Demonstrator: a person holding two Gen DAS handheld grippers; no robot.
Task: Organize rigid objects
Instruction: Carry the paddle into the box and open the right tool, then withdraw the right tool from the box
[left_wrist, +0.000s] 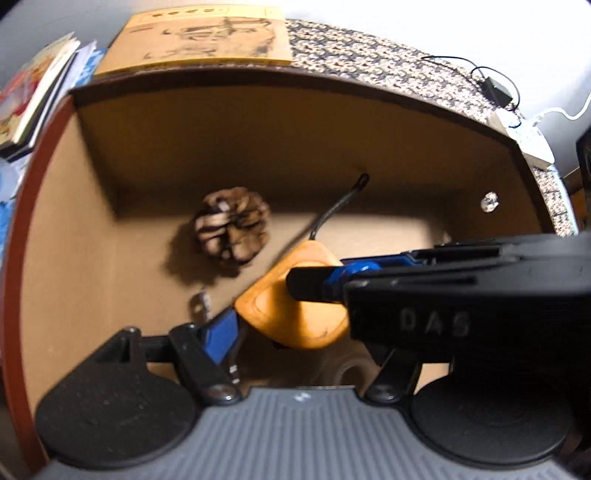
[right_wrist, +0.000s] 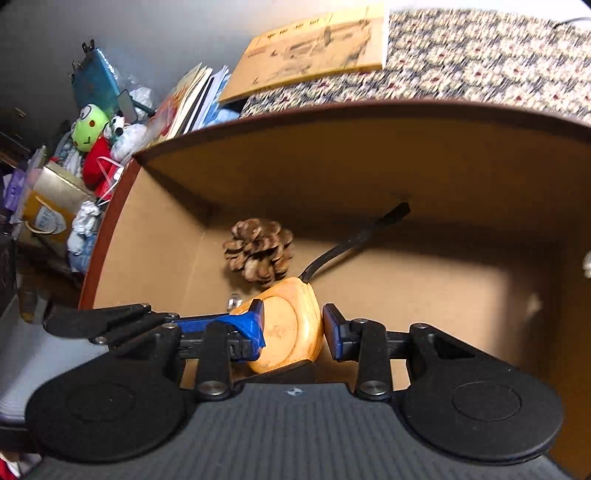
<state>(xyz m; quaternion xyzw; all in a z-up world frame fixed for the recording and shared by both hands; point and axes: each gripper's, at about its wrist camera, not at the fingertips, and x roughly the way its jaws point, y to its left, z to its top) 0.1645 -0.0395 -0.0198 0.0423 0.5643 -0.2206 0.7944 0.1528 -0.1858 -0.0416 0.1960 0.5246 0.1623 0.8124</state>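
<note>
An orange rounded object (left_wrist: 295, 306) with a black strap (left_wrist: 334, 210) hangs over the inside of a cardboard box (left_wrist: 92, 229). It also shows in the right wrist view (right_wrist: 291, 325). My right gripper (right_wrist: 293, 328) is shut on it, its blue pads on both sides. The right gripper reaches in from the right in the left wrist view (left_wrist: 314, 282). My left gripper (left_wrist: 284, 332) is open beside the orange object, with only its left blue pad (left_wrist: 219, 338) visible. A pine cone (left_wrist: 232, 230) lies on the box floor behind, also in the right wrist view (right_wrist: 258, 251).
A small metal clip (left_wrist: 201, 306) lies on the box floor. A yellow book (left_wrist: 199, 37) lies on a patterned cloth (left_wrist: 388, 62) behind the box. Books (left_wrist: 33, 96) stand to the left. A charger and cables (left_wrist: 517, 122) are at the right. Plush toys (right_wrist: 94, 144) are piled left.
</note>
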